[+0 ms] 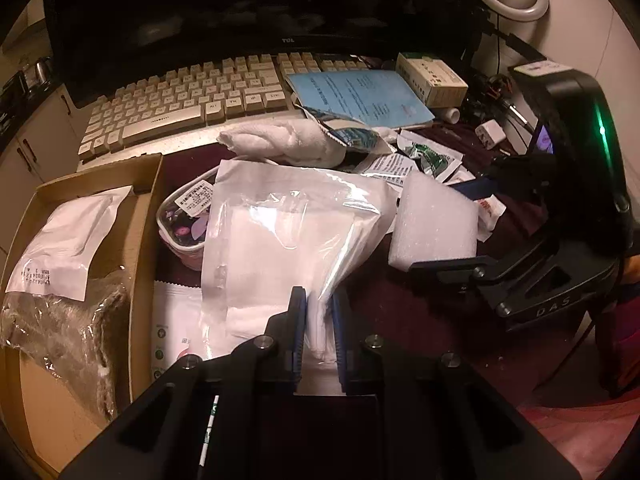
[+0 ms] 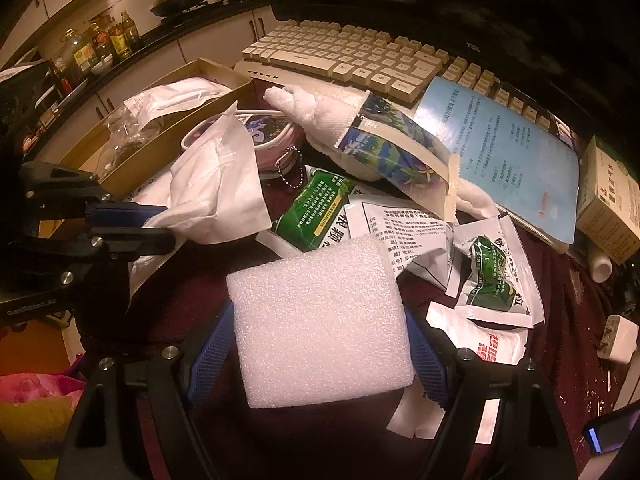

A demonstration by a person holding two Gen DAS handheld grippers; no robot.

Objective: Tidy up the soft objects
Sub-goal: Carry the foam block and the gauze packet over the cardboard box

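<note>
My left gripper is shut on a clear plastic bag of white cloth, held above the dark red table; it also shows in the right wrist view, with the left gripper at its left end. My right gripper is shut on a white foam block, which shows in the left wrist view with the right gripper behind it. A cardboard box at left holds a white packet and a bagged grey cloth. A rolled white towel lies behind.
A keyboard and monitor stand at the back. A blue booklet, small carton, green sachets, a pink-rimmed tub, a white charger and loose packets crowd the table.
</note>
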